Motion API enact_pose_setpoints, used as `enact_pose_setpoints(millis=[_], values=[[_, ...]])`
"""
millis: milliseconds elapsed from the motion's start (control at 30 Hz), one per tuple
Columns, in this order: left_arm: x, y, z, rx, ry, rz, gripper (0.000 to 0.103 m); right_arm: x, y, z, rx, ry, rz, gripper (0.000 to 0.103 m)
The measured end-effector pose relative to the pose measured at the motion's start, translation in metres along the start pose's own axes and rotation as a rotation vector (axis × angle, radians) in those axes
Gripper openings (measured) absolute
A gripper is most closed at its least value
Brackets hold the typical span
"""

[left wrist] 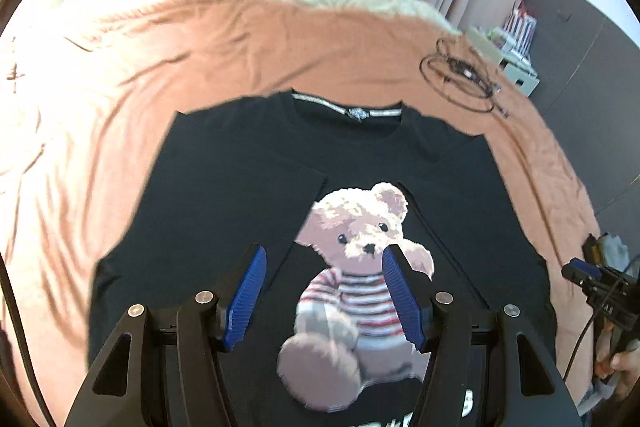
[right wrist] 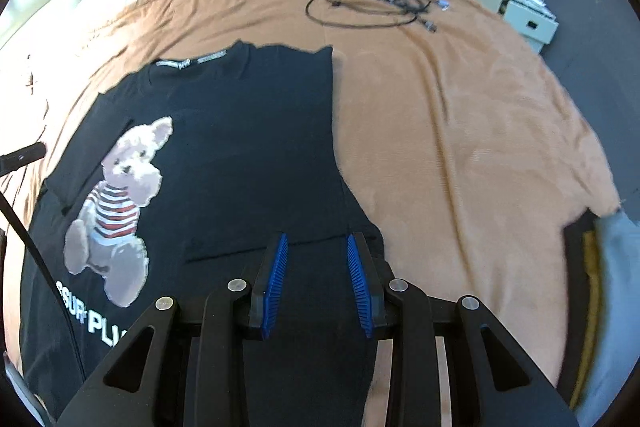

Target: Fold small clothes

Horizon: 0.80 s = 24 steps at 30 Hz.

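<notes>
T-shirt (left wrist: 224, 195) lies flat on peach blanket (left wrist: 200, 39), both sleeves folded in w/ bear print up; left gripper (left wrist: 324, 291) spread, empty, above the bear; right gripper (right wrist: 316, 279) part-spread, empty, over right edge; next: pinch hem corners evenly, fold toward collar (left wrist: 348, 109), keep edges aligned.

Black bear-print T-shirt (right wrist: 240, 147) spread on orange bedspread (right wrist: 460, 147).
Right gripper (right wrist: 316, 247) hovering empty, parted, above folded right side; black cable coil (right wrist: 372, 3) beyond.

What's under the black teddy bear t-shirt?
The black t-shirt lies flat on an orange-pink bedspread, which shows all around it. Whatever sits directly beneath the shirt is covered, though nothing bulges through.
</notes>
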<state>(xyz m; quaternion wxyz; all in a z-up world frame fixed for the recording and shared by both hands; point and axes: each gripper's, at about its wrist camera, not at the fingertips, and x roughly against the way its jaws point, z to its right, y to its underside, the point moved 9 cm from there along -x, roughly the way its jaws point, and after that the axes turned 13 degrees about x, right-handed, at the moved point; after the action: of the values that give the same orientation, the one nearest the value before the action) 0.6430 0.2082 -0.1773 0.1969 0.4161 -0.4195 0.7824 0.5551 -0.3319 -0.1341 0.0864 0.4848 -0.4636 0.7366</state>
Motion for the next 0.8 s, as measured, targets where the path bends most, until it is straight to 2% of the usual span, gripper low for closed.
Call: enact_pose_setpoints(millis=[133,200,333,433,500,533,567,700,800], values=[[0.044,0.007,-0.014,-0.008,0.007,0.047,0.066,0.046,0.007,-0.015,0.011,-0.013,0.081,0.029],[0.068,0.010,-0.022,-0.004,0.022,0.084,0.074,0.070,0.014,-0.025,0.029,-0.048,0.124,0.029],[0.107,0.018,-0.038,-0.008,0.044,0.135,0.076,0.102,0.030,-0.033,0.050,-0.014,0.149,0.029],[0.135,0.025,-0.048,-0.053,0.014,0.196,0.079,0.123,0.046,-0.043,0.025,-0.012,0.139,0.029],[0.149,0.030,-0.054,-0.063,0.018,0.227,0.089,0.133,0.052,-0.049,0.028,-0.003,0.135,0.038],[0.157,0.033,-0.058,-0.066,0.020,0.242,0.092,0.139,0.052,-0.052,0.033,0.004,0.142,0.060],[0.165,0.035,-0.062,-0.069,0.023,0.254,0.094,0.148,0.055,-0.058,0.040,0.014,0.163,0.077],[0.191,0.053,-0.077,-0.102,0.034,0.266,0.096,0.168,0.067,-0.075,0.032,0.020,0.197,0.083],[0.206,0.070,-0.086,-0.122,0.056,0.242,0.096,0.182,0.084,-0.086,0.023,0.027,0.213,0.092]])
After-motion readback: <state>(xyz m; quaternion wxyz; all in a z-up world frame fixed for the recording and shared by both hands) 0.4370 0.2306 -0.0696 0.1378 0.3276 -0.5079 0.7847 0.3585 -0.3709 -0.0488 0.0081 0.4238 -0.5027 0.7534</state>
